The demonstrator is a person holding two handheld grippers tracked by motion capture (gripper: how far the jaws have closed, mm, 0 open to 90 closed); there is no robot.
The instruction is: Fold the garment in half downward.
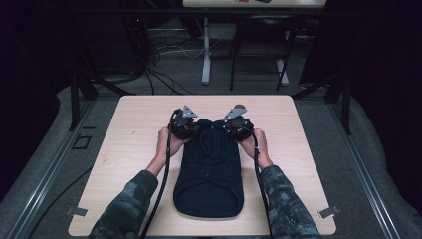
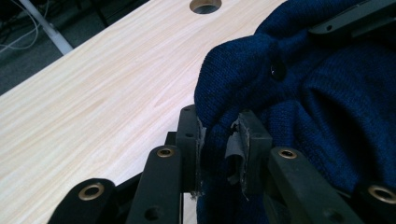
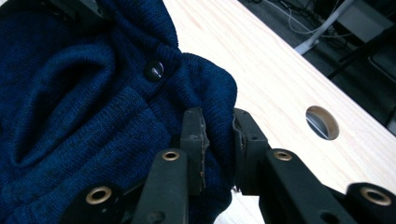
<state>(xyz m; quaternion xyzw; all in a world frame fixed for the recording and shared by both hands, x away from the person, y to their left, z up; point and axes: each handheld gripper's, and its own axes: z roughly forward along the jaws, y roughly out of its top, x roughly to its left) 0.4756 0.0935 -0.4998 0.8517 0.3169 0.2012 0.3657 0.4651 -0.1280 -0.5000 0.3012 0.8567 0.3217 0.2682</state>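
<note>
sweater [image 1: 209, 169] edge in both tongs

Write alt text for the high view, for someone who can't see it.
A person's two hands each hold a gripper, left gripper and right gripper, pinching the far corners of a dark blue knitted garment lying on a light wooden table. Camouflage sleeves enter from the bottom edge.

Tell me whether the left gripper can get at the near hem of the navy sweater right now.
Probably not: the left gripper is shut on the navy sweater at its far end, beside the right gripper; it must let go first.
</note>
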